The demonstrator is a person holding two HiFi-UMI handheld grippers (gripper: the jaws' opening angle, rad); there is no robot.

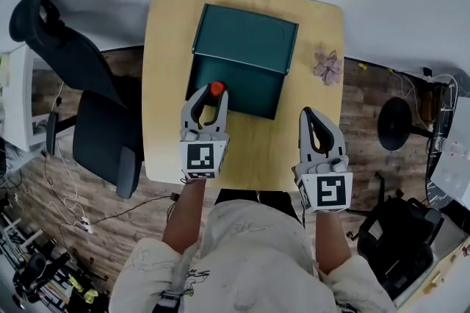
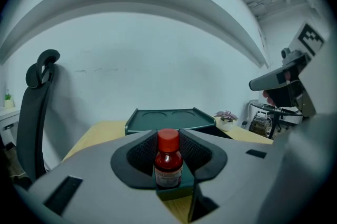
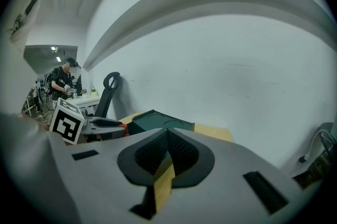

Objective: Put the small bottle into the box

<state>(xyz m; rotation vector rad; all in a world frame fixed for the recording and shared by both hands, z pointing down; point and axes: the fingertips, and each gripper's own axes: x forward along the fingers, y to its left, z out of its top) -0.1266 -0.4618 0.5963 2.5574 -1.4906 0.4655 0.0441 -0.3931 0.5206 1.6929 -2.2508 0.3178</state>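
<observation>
On the table (image 1: 317,29) the box (image 1: 253,87) stands open, my right gripper (image 3: 167,133) has its jaws pressed together on nothing, and my left gripper (image 1: 209,97) pinches the small bottle (image 2: 168,162) upright at the box's near wall — lowered here, its base could catch that rim and topple outside.

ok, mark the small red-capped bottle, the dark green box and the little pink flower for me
small red-capped bottle (image 2: 168,164), left gripper view, on its labelled body
dark green box (image 1: 246,36), head view, on its lighter top panel
little pink flower (image 1: 327,66), head view, on the petals
</observation>
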